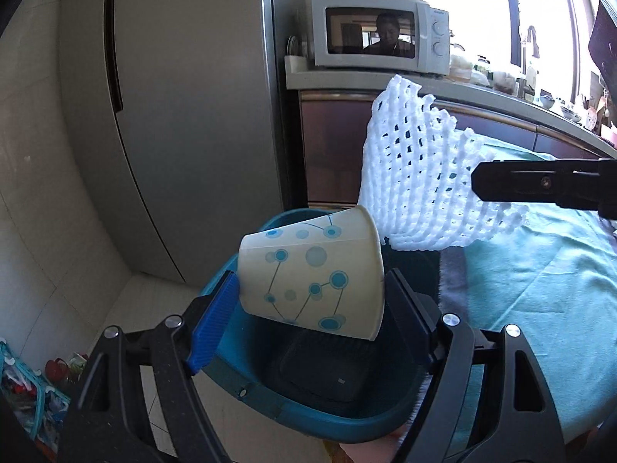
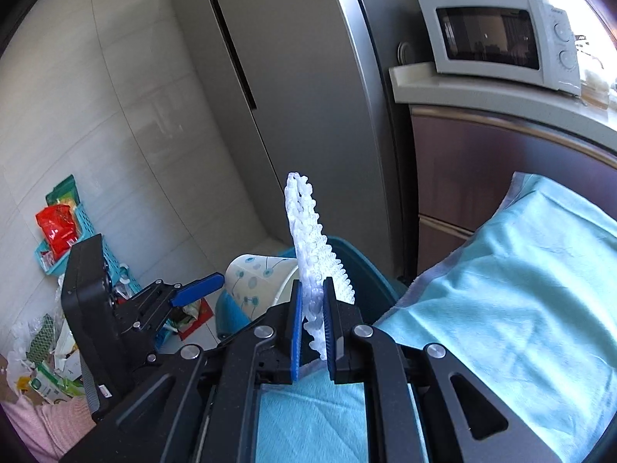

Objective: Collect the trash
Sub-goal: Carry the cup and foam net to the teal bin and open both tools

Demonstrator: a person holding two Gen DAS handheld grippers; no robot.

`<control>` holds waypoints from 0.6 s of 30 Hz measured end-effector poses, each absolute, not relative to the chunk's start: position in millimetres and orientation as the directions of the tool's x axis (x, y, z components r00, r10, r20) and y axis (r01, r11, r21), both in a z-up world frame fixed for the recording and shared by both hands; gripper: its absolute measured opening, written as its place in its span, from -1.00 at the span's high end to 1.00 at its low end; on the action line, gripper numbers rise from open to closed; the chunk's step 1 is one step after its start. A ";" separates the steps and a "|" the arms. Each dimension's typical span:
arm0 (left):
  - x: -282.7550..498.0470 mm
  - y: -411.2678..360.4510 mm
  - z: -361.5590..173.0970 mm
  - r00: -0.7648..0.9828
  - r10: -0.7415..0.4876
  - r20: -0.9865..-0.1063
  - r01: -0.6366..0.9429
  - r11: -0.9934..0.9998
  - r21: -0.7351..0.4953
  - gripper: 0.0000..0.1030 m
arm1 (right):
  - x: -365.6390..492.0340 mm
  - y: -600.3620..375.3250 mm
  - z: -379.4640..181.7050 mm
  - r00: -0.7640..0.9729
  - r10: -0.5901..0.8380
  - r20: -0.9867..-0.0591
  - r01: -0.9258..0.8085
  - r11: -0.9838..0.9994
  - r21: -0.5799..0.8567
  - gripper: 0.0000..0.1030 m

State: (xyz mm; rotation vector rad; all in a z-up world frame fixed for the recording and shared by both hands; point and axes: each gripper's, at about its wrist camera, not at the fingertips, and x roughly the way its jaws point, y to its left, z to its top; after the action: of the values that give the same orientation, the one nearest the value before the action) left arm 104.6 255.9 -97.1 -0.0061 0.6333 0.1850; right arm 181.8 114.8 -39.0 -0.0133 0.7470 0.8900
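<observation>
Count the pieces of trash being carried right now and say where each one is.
2. A dotted paper cup sits between the left gripper jaws above the teal bin. A white foam net is pinched in the right gripper.

Dotted paper cup [image 1: 312, 277] over teal plastic bin [image 1: 308, 420], lower centre; white foam net [image 1: 420, 177] upper right; microwave [image 1: 380, 32] behind.

bright daylight blows out the window [image 1: 462, 19] (fisheye-bent edges, dark corners).
</observation>
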 end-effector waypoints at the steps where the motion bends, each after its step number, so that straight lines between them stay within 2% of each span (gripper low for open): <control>1: 106.7 257.1 -100.4 0.786 0.169 -0.594 -0.177 0.983 0.046 -0.49 | 183.6 118.4 -41.7 0.391 0.693 -0.606 -0.706 0.648 0.285 0.80; 6: 119.3 267.9 -115.2 0.763 0.157 -0.627 -0.195 0.981 0.009 -0.50 | 197.4 134.3 -54.2 0.367 0.669 -0.646 -0.693 0.660 0.290 0.79; 18: 133.7 287.0 -137.4 0.737 0.134 -0.662 -0.237 0.969 -0.069 -0.48 | 217.3 139.7 -62.1 0.368 0.642 -0.673 -0.653 0.694 0.305 0.53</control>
State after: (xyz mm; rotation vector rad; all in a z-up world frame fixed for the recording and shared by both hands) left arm 133.7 287.0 -137.4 -0.1525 0.7137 0.2044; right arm 217.3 139.7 -62.1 -0.0143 0.8573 0.8309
